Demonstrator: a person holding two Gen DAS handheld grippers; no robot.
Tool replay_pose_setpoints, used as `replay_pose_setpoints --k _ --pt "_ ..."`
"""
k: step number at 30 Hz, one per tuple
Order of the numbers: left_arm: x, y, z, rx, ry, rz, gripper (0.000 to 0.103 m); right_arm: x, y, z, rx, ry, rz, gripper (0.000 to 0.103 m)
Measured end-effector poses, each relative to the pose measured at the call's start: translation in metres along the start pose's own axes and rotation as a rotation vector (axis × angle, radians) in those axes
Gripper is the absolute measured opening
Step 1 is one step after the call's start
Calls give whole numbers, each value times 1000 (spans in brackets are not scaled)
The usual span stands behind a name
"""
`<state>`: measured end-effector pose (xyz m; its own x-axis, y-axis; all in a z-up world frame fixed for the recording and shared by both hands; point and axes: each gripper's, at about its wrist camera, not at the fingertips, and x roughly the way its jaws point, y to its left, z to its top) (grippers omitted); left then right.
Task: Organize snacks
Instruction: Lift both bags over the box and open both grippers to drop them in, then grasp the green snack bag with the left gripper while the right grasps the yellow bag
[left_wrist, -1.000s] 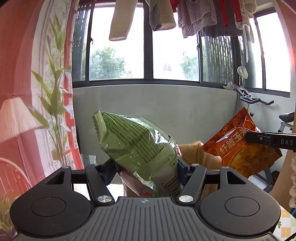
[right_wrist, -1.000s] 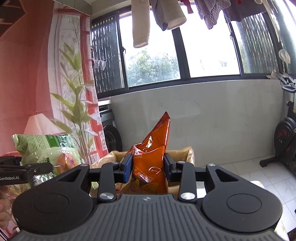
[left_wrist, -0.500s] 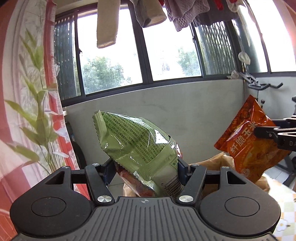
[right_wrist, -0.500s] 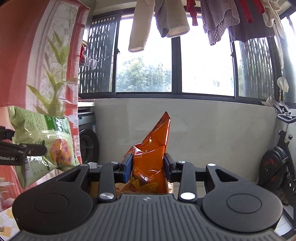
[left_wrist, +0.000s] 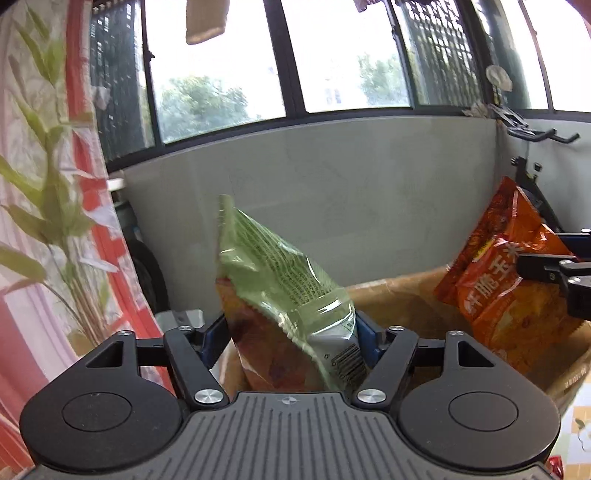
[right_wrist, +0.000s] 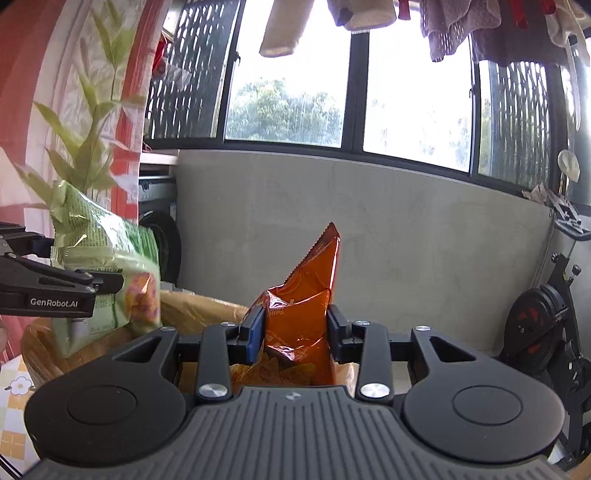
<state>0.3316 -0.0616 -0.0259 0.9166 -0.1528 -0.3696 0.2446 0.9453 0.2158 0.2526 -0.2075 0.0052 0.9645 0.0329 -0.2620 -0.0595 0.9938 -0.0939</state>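
Observation:
My left gripper is shut on a green snack bag, held upright over the open brown cardboard box. My right gripper is shut on an orange chip bag, also over the box. In the left wrist view the orange bag hangs at the right in the other gripper's fingers. In the right wrist view the green bag hangs at the left in the left gripper's fingers.
A floral tablecloth shows beside the box. A grey low wall under windows lies behind. A red bamboo-print curtain is at the left, an exercise bike at the right. Laundry hangs overhead.
Both grippers have tilted and dropped toward the box, whose open top now shows under both bags. Both bags stay gripped.

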Motion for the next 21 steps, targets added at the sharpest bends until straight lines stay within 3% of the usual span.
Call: replay_pose_setpoints --k 4,8,13,21 --pt "-5 3 -5 25 -3 -1 85 5 1 -9 -15 54 16 39" --pt "-12 15 2 -14 -16 -25 86 4 -2 -11 18 73 11 47" --pt "-22 27 9 -70 -32 -14 85 -9 -3 -8 22 59 22 48" --pt "-66 43 -5 -173 -31 -62 85 -49 -10 -15 67 37 85 51"
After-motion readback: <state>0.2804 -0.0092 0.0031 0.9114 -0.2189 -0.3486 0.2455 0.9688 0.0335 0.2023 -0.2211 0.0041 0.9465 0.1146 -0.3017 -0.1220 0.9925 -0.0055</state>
